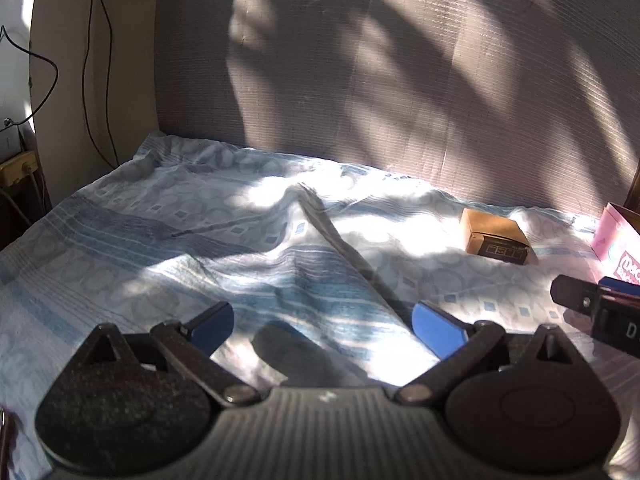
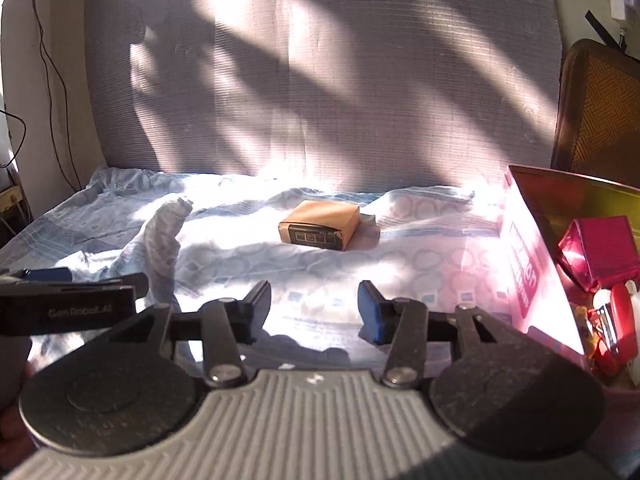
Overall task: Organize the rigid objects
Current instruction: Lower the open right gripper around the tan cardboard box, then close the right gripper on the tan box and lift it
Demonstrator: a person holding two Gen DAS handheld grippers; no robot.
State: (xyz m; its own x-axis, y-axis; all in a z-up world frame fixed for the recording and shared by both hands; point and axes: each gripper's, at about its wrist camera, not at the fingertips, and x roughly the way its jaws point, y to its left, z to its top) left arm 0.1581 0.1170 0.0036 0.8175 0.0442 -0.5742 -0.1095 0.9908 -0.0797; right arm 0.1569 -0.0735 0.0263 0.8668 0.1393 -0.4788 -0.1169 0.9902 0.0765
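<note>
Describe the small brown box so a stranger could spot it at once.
Start at the bed sheet, patterned blue and white, running up to the grey backrest. The small brown cardboard box lies alone on it near that backrest, left of the pink box. It alone is plain brown, with a dark printed label on its near side.

A rumpled blue-patterned bedsheet (image 2: 248,240) lies sunlit below a grey woven backdrop (image 2: 320,80), with black cables (image 1: 90,60) hanging at ten o'clock and what appears to be a woven chair back (image 2: 600,120) at two o'clock.
</note>
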